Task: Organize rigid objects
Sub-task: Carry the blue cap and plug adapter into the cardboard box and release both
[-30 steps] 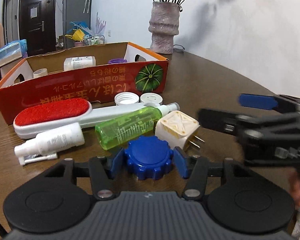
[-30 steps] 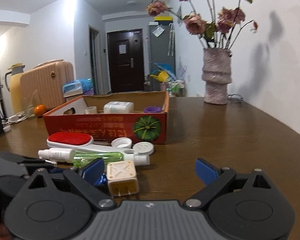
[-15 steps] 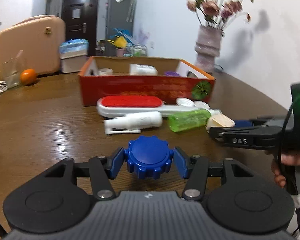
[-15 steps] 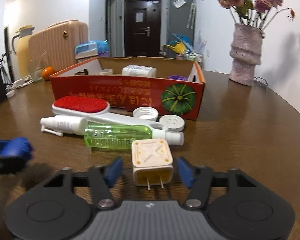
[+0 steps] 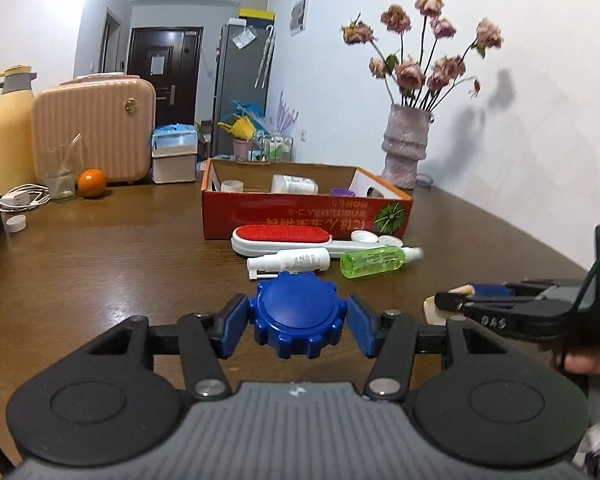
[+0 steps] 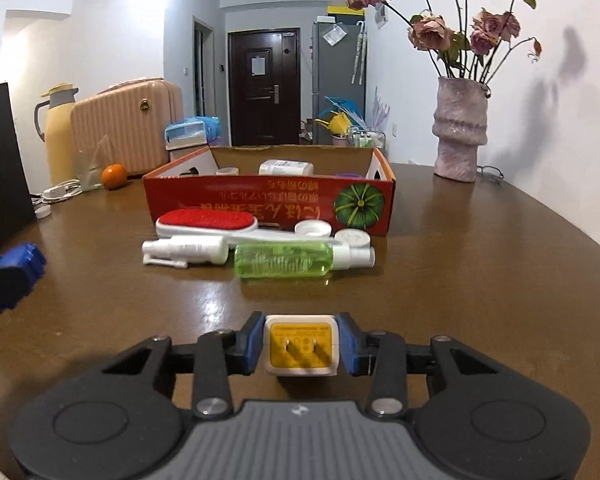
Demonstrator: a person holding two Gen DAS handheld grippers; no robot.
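My left gripper is shut on a blue ridged cap and holds it above the table, short of the other objects. My right gripper is shut on a white plug adapter with a yellow face and two prongs toward the camera. It also shows at the right of the left wrist view. On the table lie a red lint brush, a white spray bottle, a green spray bottle and two white lids. Behind them stands a red cardboard box holding a white bottle.
A vase of dried roses stands at the back right of the brown table. An orange, a glass, a yellow thermos and a white cable sit at the back left. A black panel stands at the left.
Both grippers pulled back from the pile. The right gripper closed on the plug adapter and lifted it away from the green bottle. The left gripper kept the blue cap and drew back.
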